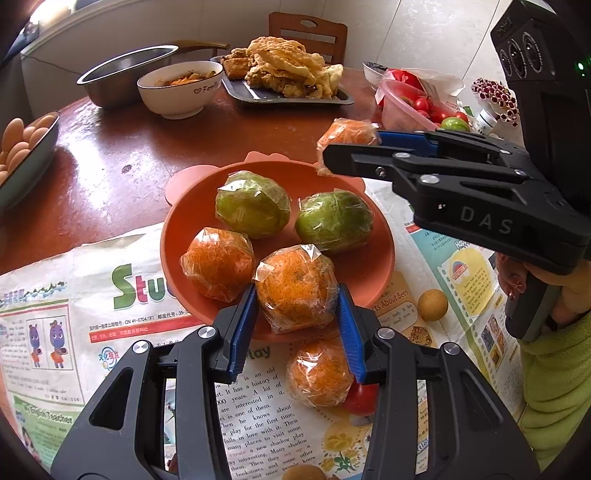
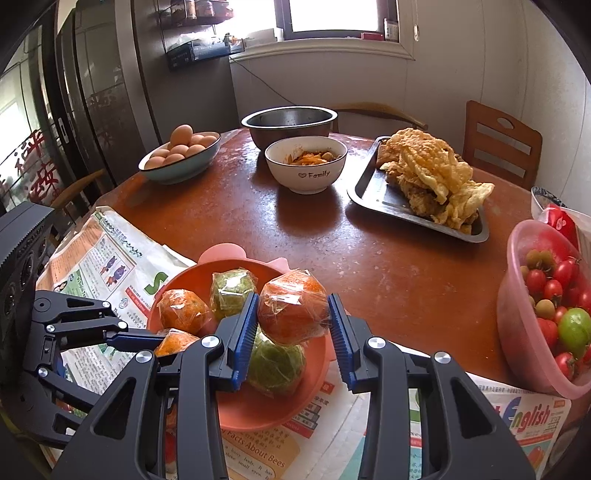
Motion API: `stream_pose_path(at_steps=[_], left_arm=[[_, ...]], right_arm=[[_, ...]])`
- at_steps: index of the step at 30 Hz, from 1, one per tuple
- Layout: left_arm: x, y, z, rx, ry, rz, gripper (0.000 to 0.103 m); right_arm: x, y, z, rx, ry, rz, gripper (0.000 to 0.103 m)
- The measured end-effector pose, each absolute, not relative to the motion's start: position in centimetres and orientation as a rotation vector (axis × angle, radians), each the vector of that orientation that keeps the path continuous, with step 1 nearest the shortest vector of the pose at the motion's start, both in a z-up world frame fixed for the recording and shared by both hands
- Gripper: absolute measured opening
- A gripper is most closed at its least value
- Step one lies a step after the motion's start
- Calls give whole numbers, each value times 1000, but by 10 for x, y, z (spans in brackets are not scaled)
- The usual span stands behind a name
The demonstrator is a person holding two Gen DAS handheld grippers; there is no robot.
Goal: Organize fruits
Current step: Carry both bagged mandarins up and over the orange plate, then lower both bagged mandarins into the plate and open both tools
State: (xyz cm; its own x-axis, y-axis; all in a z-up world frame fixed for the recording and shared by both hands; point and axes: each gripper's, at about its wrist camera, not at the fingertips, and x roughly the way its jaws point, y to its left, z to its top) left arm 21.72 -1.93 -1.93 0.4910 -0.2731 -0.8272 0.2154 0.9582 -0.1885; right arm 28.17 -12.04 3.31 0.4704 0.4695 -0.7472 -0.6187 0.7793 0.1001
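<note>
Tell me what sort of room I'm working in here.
Most likely a home kitchen or dining room: a round wooden table set with a bowl of eggs and a tray of fried food, wooden chairs around it, and a shelf of jars by the window.

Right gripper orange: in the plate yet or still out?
Out. The wrapped orange sits clamped between the right gripper fingers, above the orange plate, whose four wrapped fruits lie below it.

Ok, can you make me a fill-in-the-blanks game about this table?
1. The white bowl says ____ on its side.
2. The wrapped fruit in the right gripper is coloured ____.
3. The plate holds ____ green fruits.
4. The teal bowl is full of ____.
Missing words: Family; orange; two; eggs.
</note>
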Motion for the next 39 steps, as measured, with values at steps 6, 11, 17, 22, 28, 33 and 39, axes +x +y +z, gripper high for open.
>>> stream_pose_path(at_steps=[6,11,17,22,28,33,39], left_arm=[[218,-16,-20,-68,1015,-293,34],[219,-14,-19,-67,1013,-286,34],[218,-13,-18,-70,1010,-284,34],[218,-12,-19,-69,1010,-285,34],[218,-11,-19,-74,1008,-285,34],[218,-11,-18,-75,1007,-286,34],[218,-10,-18,-80,1007,-286,34]], right_arm=[[286,-114,28,-202,860,677,36],[292,-113,22,-205,872,668,36],[295,-110,16,-207,889,677,36],[296,-105,12,-214,898,683,36],[296,-101,8,-220,908,686,37],[296,-101,7,-217,910,687,38],[296,-102,10,-216,907,675,46]])
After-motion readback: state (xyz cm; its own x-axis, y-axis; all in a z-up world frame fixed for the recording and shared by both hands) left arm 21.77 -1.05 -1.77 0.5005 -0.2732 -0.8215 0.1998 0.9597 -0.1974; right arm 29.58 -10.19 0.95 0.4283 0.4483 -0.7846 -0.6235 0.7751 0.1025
